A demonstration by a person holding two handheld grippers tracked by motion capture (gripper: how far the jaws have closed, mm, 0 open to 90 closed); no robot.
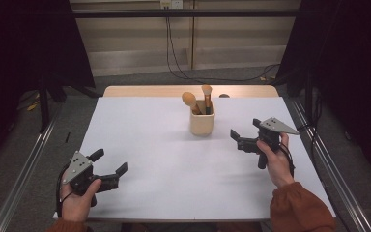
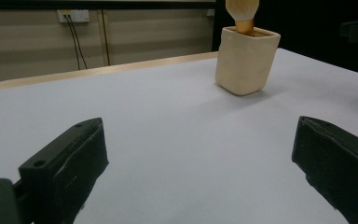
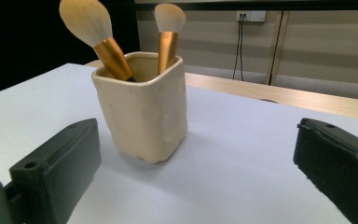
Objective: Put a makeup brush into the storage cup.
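My right gripper (image 1: 240, 136) hovers with its black jaws spread wide and empty, aimed at the cream ceramic cup with rounded corners (image 1: 202, 123) that stands toward the far middle of the white table (image 1: 174, 169), near it but apart. Two makeup brushes with gold ferrules stand in that cup, a big round-headed one (image 3: 85, 21) and a slimmer one (image 3: 169, 18). My left gripper (image 1: 111, 163) waits at the near left corner, jaws also wide apart, well away from the cup.

Cream cup (image 3: 144, 112), gold-ferruled brushes (image 3: 103, 39) with pale bristles, white table (image 1: 174, 169), black hand-held gripper jaws
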